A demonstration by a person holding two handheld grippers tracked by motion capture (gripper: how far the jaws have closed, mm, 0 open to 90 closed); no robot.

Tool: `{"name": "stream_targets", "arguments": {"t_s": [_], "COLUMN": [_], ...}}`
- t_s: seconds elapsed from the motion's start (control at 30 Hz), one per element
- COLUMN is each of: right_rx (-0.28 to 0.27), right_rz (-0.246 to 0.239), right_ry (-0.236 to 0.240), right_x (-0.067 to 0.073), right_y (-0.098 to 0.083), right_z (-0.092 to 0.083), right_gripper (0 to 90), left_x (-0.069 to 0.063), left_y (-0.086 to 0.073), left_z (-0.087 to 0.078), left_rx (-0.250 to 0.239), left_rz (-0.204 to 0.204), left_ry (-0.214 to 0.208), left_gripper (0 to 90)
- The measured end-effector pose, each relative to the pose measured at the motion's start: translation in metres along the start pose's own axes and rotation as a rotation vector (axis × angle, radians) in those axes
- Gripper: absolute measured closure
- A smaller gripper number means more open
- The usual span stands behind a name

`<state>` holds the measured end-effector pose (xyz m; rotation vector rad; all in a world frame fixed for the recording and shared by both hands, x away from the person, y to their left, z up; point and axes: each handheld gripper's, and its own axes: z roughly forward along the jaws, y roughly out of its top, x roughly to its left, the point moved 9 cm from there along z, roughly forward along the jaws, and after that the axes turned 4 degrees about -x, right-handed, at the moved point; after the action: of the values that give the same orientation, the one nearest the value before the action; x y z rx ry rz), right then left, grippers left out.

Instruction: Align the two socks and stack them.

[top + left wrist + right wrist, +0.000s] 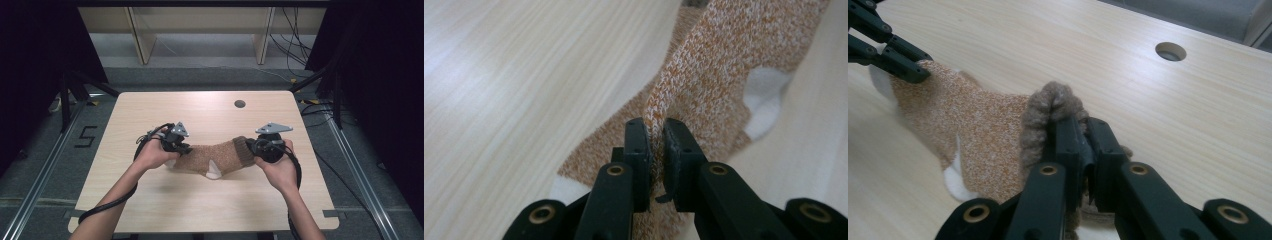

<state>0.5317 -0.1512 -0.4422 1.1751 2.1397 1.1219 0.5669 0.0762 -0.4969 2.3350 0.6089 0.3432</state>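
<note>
- Sock point(215, 157), orange-brown speckled knit with a white heel patch and a white toe, stretched between two hand-held grippers over a pale wooden surface point(165, 200)
- Long axis of the sock runs side to side across the high view, from the person's left hand to the right hand, a little nearer the person than the middle of the surface
- Left gripper point(181, 148) is closed on the toe end; in the left gripper view its two black jaws pinch a raised fold of knit point(655, 135) between them, and the rest of the sock runs away from the jaws toward the white heel patch point(764, 102)
- Right gripper point(256, 147) is closed on the opposite end, the darker brown ribbed cuff point(1050, 107); in the right gripper view the cuff bulges up over the jaw tips, and the sock body extends away toward the left gripper point(890, 52) at the far end
- Heel patch hangs lowest, roughly midway between the two grippers and on the person's side of the sock; whether it touches the wood cannot be told
- Each hand holds its own end, so neither is nearer; the next move likely depends on keeping the sock taut along this left-to-right line as it is laid flat
- Round cable hole point(240, 104) lies farther back on the surface, well apart from the sock
</note>
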Motion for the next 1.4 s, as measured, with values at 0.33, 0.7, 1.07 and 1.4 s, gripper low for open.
{"name": "stream_targets", "arguments": {"t_s": [0.33,0.7,1.07,1.4], "right_rx": [0.063,0.125,0.132,0.203], "right_rz": [-0.013,0.046,0.148,0.223], "right_ry": [-0.061,-0.146,-0.103,-0.06], "right_x": [-0.018,-0.042,-0.05,-0.052], "right_y": [-0.011,-0.03,-0.035,-0.06], "right_z": [0.034,0.059,0.047,0.07], "right_gripper": [84.7,67.0,52.7,71.1], "left_x": [0.014,0.026,0.035,0.027], "left_y": [-0.002,-0.004,-0.053,-0.068], "left_z": [0.033,0.031,-0.018,0.005], "left_rx": [-0.025,-0.103,-0.07,-0.045], "left_rz": [-0.042,-0.07,-0.178,-0.221], "left_ry": [0.092,0.16,0.181,0.178], "left_gripper": [78.4,48.8,40.2,54.1]}}
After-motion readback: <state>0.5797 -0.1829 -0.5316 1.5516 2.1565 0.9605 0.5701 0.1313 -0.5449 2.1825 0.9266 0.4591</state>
